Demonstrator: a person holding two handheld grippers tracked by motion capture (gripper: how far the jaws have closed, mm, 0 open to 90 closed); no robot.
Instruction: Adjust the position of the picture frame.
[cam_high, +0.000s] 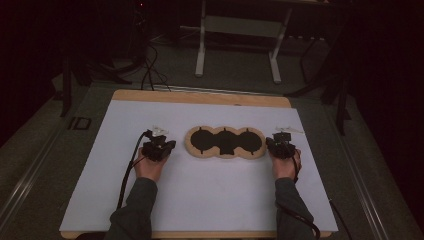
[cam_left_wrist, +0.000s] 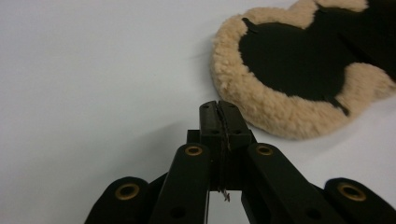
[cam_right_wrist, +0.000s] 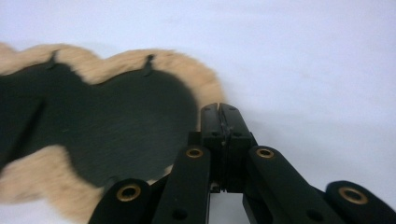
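— What did the left side of the desk (cam_high: 90, 200) show at that moment?

— The person's left hand (cam_high: 148, 167) rested on the white sheet that covered the wooden desk, and it held the left gripper (cam_high: 159, 147), from which a black cable trailed back along the sleeve. In the left gripper view its jaws were pressed together with nothing between them, and they stood just short of the pad, not touching it.

— And the pad itself?

— The flat three-lobed pad with a tan fleece border and a black middle (cam_high: 226, 142) lay near the centre of the sheet, between the two grippers, its long side running left to right. In the left gripper view its nearest lobe (cam_left_wrist: 289, 65) lay ahead and to the right of the jaw tips, the woolly rim thick around the smooth black face. Small black tabs crossed the fleece where the lobes met.

— What about the right side?

— The person's right hand (cam_high: 286, 165) held the right gripper (cam_high: 282, 145) just beside the right end of the pad. In the right gripper view its jaws were likewise pressed together and empty, and the pad's right lobe (cam_right_wrist: 116, 112) lay close on their left, its fleece edge right by the jaw tips. Whether the tips actually touched the fleece could not be told.

— Anything beyond the desk?

— A dark floor, some cables and the pale legs of a stand (cam_high: 201, 55) stood behind it.
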